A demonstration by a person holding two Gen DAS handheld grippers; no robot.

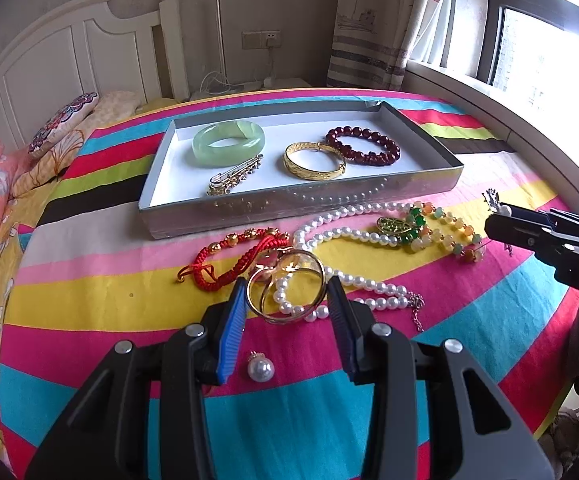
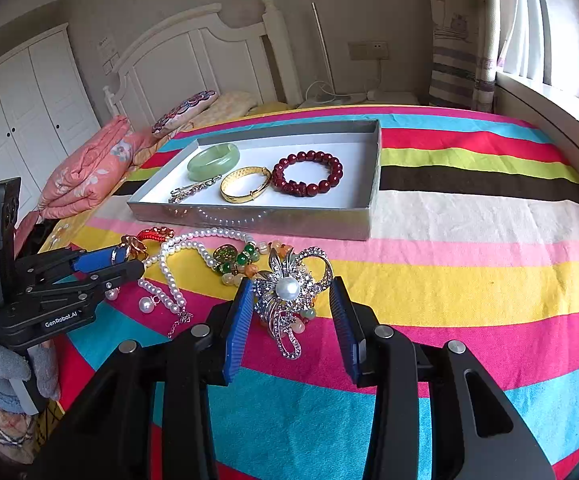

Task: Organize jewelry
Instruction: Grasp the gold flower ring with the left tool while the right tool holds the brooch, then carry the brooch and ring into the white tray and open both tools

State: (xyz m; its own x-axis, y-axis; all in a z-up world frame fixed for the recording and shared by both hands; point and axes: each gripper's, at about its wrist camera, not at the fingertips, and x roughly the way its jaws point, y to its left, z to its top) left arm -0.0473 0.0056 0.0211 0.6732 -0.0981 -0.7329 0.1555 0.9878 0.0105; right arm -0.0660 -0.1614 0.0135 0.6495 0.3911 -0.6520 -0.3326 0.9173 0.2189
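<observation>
A grey tray (image 1: 301, 216) (image 2: 249, 222) on the striped bed holds a green jade bangle (image 1: 228, 142), a gold bangle (image 1: 313, 161), a dark red bead bracelet (image 1: 363, 146) and a silver pin (image 1: 233, 176). My left gripper (image 1: 285, 300) stands around a thin gold bangle (image 1: 285, 286), its pads touching both sides; it looks held. My right gripper (image 2: 291, 304) stands around a silver brooch with a pearl (image 2: 289, 292); the right pad shows a gap. A pearl necklace (image 1: 353, 236), a red cord bracelet (image 1: 241, 260), a green-and-amber bead piece (image 1: 429, 228) and a pearl earring (image 1: 260, 368) lie on the bed.
Folded pink quilt (image 2: 89, 168) and pillows lie at the left by the white headboard (image 1: 69, 52). A window sill (image 1: 529, 128) runs along the right. The bedspread (image 2: 469, 280) stretches to the right of the tray.
</observation>
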